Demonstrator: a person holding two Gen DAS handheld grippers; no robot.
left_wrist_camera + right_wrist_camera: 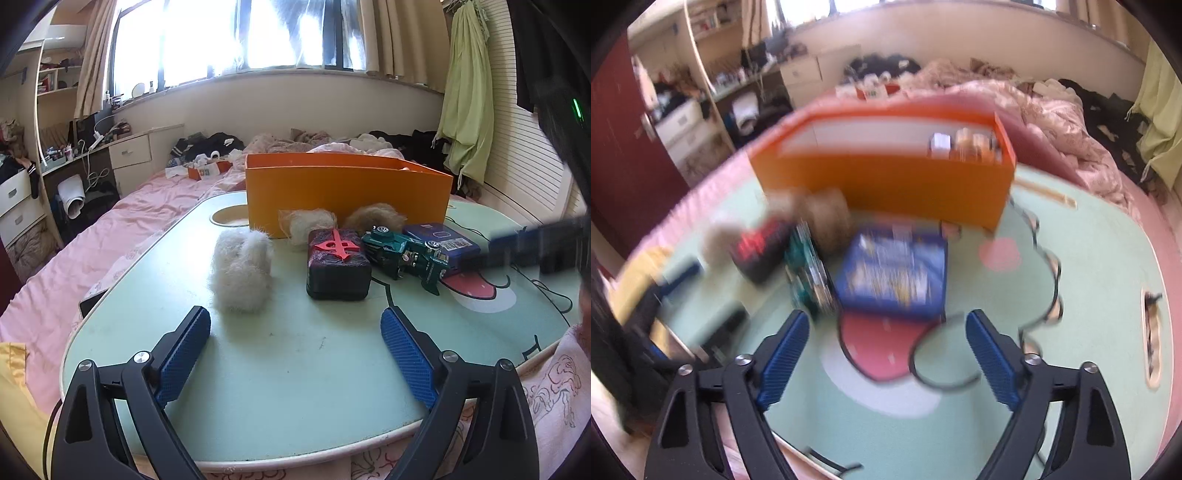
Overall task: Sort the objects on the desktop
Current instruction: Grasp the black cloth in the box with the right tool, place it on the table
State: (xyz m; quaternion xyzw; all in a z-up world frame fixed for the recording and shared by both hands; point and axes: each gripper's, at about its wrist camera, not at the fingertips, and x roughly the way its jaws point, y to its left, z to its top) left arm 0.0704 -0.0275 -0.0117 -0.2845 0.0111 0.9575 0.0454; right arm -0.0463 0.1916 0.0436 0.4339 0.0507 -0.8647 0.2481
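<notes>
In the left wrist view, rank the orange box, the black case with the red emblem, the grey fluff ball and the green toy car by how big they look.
1. orange box, clearly largest.
2. grey fluff ball and black case: look alike, not ranked.
3. green toy car: seems smallest, though unsure, since it lies farther back.

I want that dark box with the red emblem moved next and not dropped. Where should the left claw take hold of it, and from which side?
Probably grip the dark box across its two flat side walls, coming straight in from the near table edge. The left claw is open, empty and roughly facing it. Keep clear of the fluffy grey tuft and green toy car beside it.
</notes>
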